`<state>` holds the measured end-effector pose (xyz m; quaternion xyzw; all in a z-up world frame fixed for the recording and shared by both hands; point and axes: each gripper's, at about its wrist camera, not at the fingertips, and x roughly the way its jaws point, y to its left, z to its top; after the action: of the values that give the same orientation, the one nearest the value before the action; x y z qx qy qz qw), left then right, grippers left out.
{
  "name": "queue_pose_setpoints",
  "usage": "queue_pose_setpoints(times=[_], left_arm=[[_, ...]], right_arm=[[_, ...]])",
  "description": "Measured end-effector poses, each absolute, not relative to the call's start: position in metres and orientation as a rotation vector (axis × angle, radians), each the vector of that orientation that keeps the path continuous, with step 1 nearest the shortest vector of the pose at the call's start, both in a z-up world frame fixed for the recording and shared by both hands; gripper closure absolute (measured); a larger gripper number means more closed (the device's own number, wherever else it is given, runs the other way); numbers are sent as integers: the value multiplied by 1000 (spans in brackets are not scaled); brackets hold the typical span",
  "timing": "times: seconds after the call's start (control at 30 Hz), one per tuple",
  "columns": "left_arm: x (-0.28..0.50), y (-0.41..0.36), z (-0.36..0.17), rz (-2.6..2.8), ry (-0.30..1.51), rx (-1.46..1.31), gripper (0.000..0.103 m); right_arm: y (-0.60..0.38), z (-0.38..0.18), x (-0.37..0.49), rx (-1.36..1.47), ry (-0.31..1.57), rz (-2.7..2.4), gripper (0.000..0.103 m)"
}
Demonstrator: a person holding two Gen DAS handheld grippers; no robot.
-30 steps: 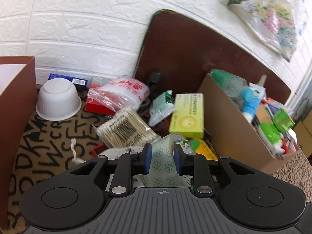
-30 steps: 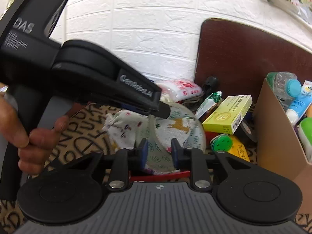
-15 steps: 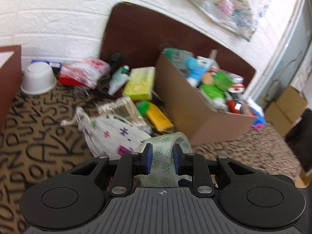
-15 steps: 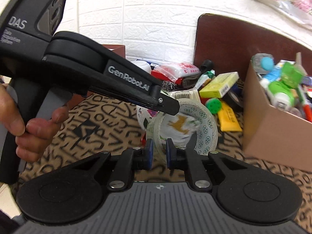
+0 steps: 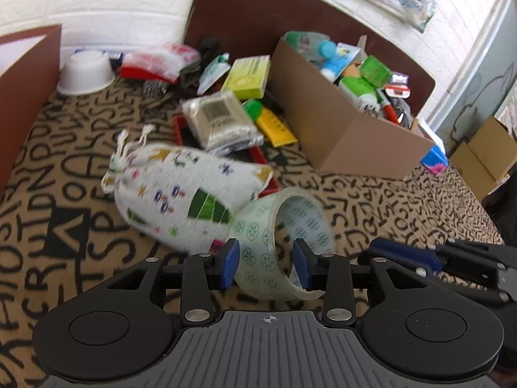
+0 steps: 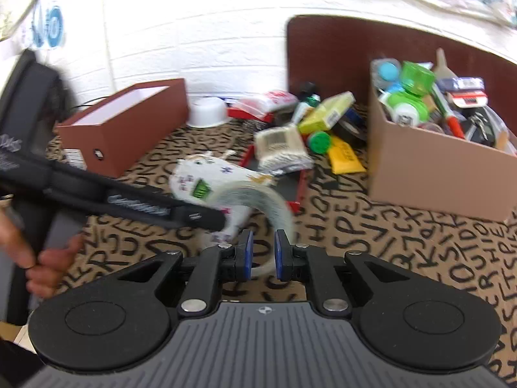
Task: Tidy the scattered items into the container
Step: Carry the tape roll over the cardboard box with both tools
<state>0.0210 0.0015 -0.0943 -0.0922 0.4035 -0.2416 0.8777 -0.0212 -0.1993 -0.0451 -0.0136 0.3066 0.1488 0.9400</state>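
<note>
Tape roll [image 5: 281, 242], clear w/ green flower print, sits low-centre of left wrist view, tilted, between the blue pads of the left gripper [image 5: 266, 266]; its jaws are opening and the pads stand off the roll's sides, so it's let go, not clamped. In right wrist view the roll [image 6: 258, 200] is blurred, just above the right gripper [image 6: 261, 253]. Right gripper jaws look pulled nearly together; a thin edge of the tape shows in the slot between the pads, but can't tell if they pinch it. A hand [image 6: 38, 258] at lower left of that view grips the left tool's handle. Cloth pouch [image 5: 181, 194] w/ tree print lies touching the roll on its left. Cardboard box [image 5: 339, 129], upper right, is packed w/ bottles, pens etc. Cotton swab pack [image 5: 223, 119], yellow-green carton [image 5: 248, 72], white bowl [image 5: 85, 71] lie scattered on the letter-print tablecloth [image 5: 404, 207] toward the wall. Brown box [image 6: 122, 123] stands at left.
</note>
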Motion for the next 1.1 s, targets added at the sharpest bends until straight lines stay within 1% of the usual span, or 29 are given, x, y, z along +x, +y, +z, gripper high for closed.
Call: queue_pose_setpoints(times=[0.07,0.13,0.23,0.3,0.37,0.47,0.5,0.53,0.6,0.63,0.9,1.1], left_arm=[[22,2,-99,-501,859,-191,52],[23,0,-104,-487,870,-179,47],[28,1,-109,-465,892,-206,46],[29,1,-107,-466,897,-232,46],[28,1,-103,-456,876,-221,61],[30,1,-100,-445,858,-217,64],[32,1,-102,-435,858,-217,71],[34,1,-103,-424,859,-212,72],[38,3,-107,-417,872,-224,70],[39,3,-108,-418,879,-230,71],[35,-9,-101,-461,883,-202,77],[37,-35,-73,-542,838,-175,78]], right_arm=[[-201,-50,-17,-21,639,291,88],[-201,-54,-13,-12,649,288,87],[-201,-59,-7,-11,655,278,80],[-201,-61,-3,-8,659,270,80],[-202,-64,1,6,666,270,80],[-201,-70,9,17,679,276,80],[-201,-72,12,20,688,277,80],[-200,-74,14,24,695,280,80],[-199,-78,17,38,705,296,81],[-198,-79,17,44,706,301,86],[-205,-65,7,45,655,274,88],[-230,-34,-4,33,565,238,88]])
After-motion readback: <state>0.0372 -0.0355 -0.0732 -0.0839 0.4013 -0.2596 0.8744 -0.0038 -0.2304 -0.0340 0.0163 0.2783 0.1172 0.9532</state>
